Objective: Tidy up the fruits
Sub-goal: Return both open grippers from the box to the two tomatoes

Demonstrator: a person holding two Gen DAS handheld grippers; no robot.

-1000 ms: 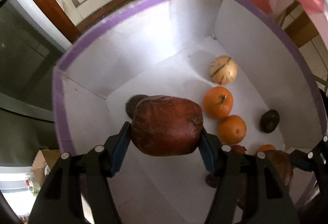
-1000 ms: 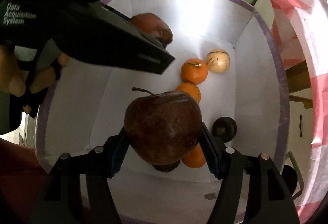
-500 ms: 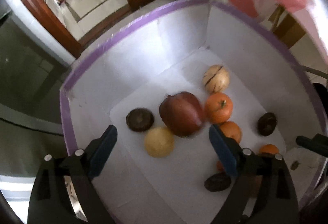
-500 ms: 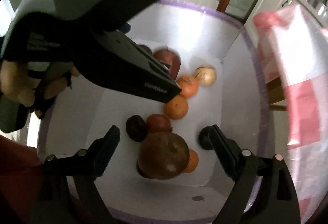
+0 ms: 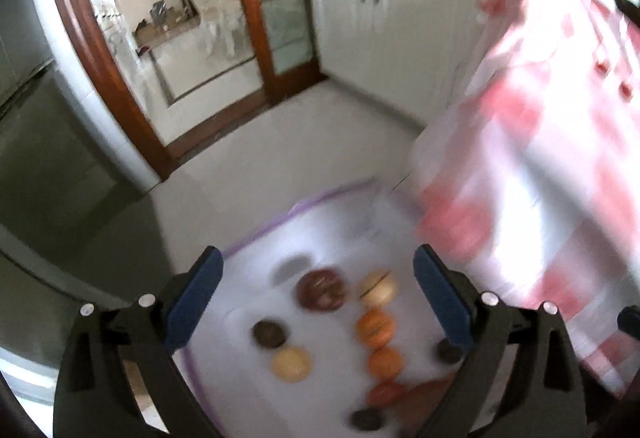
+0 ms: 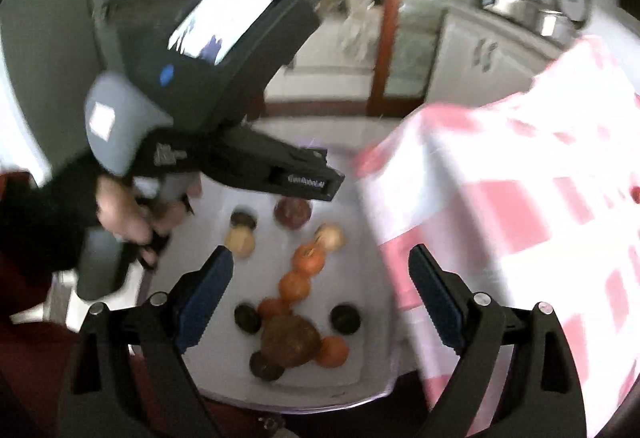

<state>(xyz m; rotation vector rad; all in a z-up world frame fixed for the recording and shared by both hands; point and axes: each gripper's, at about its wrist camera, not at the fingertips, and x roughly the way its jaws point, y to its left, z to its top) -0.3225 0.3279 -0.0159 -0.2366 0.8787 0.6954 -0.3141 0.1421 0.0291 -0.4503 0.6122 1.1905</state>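
I have both grippers above the white box (image 6: 372, 326) with the purple rim, and neither one holds anything. The left gripper (image 5: 318, 298) has just been opening; its jaws stand wide with only air between the blue pads (image 5: 196, 294). Below it and slightly ahead lies the large dark red fruit (image 5: 320, 290) on the box floor, with a pale striped fruit (image 5: 378, 288) just to the right. Two oranges (image 5: 376, 326) run in a line back toward the gripper's right finger, and a dark round fruit (image 5: 269, 334) and a yellowish one (image 5: 291, 364) sit nearer its left finger.

The right gripper (image 6: 320, 300) has also just been opening and its jaws are spread wide and empty. Directly below, between its fingers, lies the brownish-red apple (image 6: 290, 344), touching a red fruit (image 6: 272, 308), an orange (image 6: 334, 352) and small dark fruits around it. Ahead and to the left I see my left hand (image 6: 124, 213) on the other gripper's handle. A pink-and-white checked cloth (image 6: 520, 217) hangs to the right of both grippers, beside the box.
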